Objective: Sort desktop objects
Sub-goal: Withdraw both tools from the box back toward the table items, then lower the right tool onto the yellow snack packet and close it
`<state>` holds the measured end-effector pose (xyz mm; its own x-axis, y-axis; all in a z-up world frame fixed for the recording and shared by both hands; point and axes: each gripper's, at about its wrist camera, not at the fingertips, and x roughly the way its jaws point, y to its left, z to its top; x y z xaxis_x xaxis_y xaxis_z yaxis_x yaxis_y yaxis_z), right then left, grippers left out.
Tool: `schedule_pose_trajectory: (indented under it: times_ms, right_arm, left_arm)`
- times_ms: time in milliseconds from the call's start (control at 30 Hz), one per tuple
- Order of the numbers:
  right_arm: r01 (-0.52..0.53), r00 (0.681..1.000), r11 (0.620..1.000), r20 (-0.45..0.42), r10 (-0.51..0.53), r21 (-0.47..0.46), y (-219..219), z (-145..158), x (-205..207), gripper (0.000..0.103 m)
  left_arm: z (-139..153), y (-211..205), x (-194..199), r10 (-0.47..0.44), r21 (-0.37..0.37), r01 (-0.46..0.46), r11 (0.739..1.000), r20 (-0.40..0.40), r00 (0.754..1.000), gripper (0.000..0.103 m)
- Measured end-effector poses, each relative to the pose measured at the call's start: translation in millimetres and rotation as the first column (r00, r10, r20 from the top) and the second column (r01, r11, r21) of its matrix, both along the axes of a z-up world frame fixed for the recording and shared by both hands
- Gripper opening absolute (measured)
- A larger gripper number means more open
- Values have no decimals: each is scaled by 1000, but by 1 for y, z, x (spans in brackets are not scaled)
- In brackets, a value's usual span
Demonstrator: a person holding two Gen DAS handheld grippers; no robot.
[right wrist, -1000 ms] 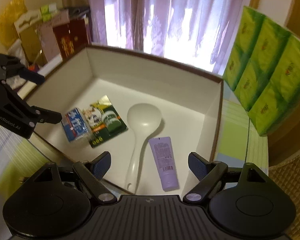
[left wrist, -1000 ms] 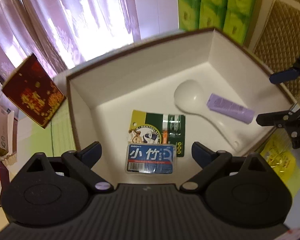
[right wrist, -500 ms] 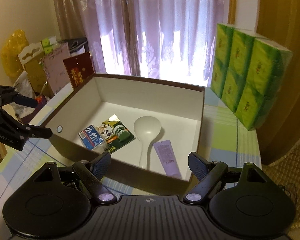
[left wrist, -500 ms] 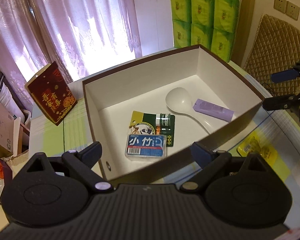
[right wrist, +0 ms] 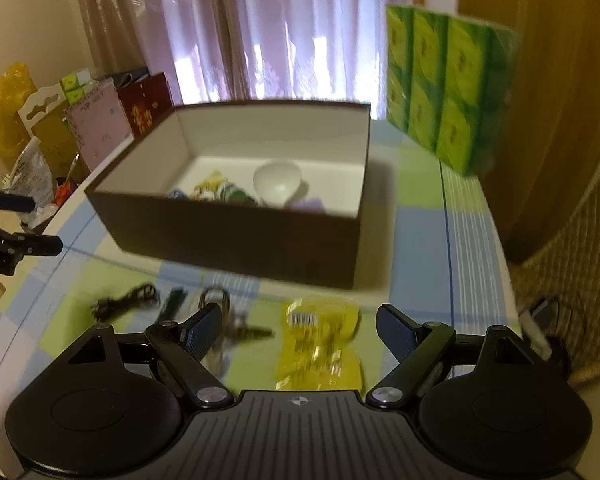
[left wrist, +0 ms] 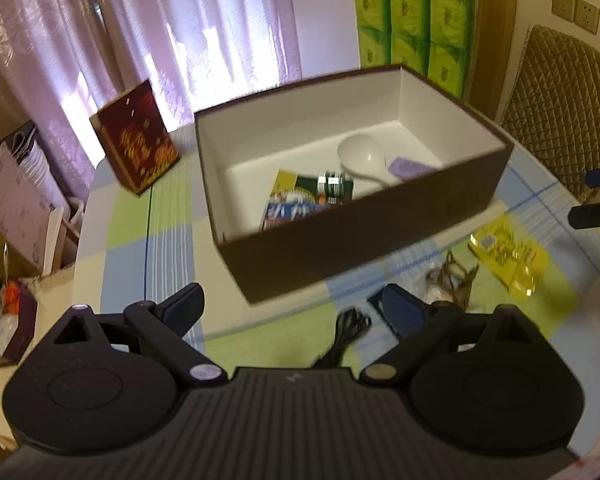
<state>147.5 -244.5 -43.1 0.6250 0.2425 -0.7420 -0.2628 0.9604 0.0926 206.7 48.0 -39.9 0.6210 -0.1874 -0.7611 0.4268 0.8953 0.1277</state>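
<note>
A brown box [left wrist: 364, 236] with a white inside stands on the checked table; it also shows in the right wrist view [right wrist: 236, 240]. In it lie a white spoon [left wrist: 360, 156], a purple tube [left wrist: 408, 168], a green card pack [left wrist: 316, 188] and a blue case [left wrist: 288, 212]. On the table in front lie a yellow packet [right wrist: 320, 340], a bunch of keys [right wrist: 228, 320], a black cable [right wrist: 124, 300] and a dark small item [right wrist: 174, 300]. My left gripper [left wrist: 292, 308] is open and empty above the table. My right gripper [right wrist: 300, 328] is open and empty over the yellow packet.
Green tissue packs [left wrist: 412, 28] stand behind the box. A dark red gift box [left wrist: 136, 136] stands at the left. A quilted chair back [left wrist: 560, 108] is at the right. Clutter and bags [right wrist: 40, 140] lie off the table's left edge.
Both grippers have pulled back and up out of the box. The loose items on the table in front of the box have come into view.
</note>
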Motion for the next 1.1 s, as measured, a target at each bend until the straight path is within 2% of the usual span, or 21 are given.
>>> schedule_pose_trajectory:
  times_ms: [200, 433, 1100]
  right_arm:
    - [30, 998, 1000, -59, -30, -7, -2, -20, -22, 82]
    - [33, 995, 999, -94, -33, -4, -1, -33, -29, 82]
    - [27, 991, 999, -129, -30, -28, -5, -68, -9, 82]
  left_arm:
    - [-18, 8, -23, 21, 2, -21, 1000, -35, 999, 94]
    - [-30, 1, -31, 13, 10, -12, 1000, -54, 998, 93]
    - [-65, -9, -11, -11, 32, 14, 999, -89, 996, 91]
